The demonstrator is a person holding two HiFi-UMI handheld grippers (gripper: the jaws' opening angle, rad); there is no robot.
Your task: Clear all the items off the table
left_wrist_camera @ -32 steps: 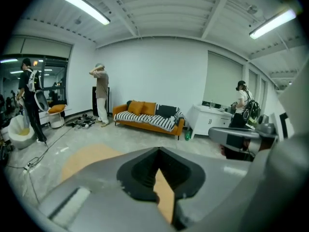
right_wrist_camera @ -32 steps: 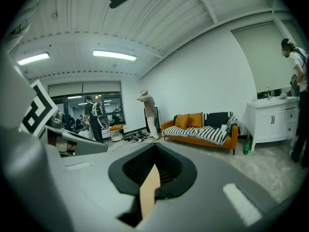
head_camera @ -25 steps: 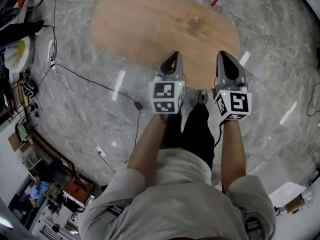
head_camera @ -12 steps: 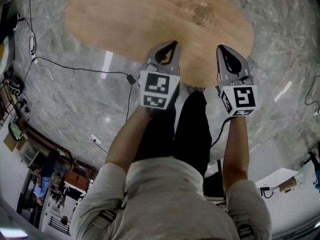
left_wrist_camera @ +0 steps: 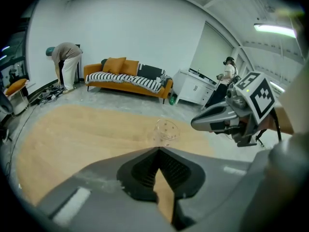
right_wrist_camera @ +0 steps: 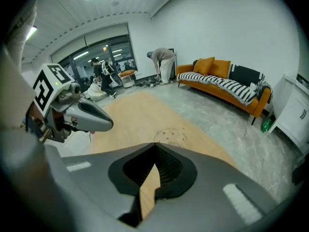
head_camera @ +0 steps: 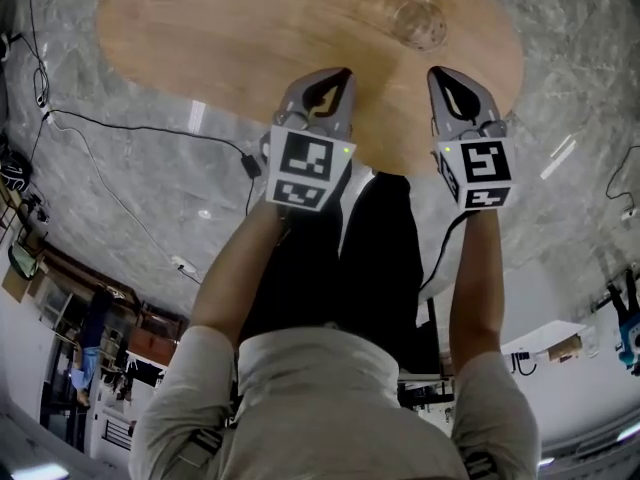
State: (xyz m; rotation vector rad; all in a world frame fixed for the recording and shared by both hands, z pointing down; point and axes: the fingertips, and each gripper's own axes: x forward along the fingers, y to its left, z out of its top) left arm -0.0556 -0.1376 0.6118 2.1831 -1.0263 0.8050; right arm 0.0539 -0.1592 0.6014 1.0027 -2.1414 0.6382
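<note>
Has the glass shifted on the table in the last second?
No. The glass looks to stand at the same spot near the right end of the table, just inside its far edge. Only the head view's framing has changed.

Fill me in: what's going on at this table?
A person stands at the near edge of an oval wooden table with a gripper in each hand. The left gripper and the right gripper are held over that edge, both shut with nothing between the jaws. The only item visible on the table is a clear cup, just beyond the right gripper and not touched by either one.
</note>
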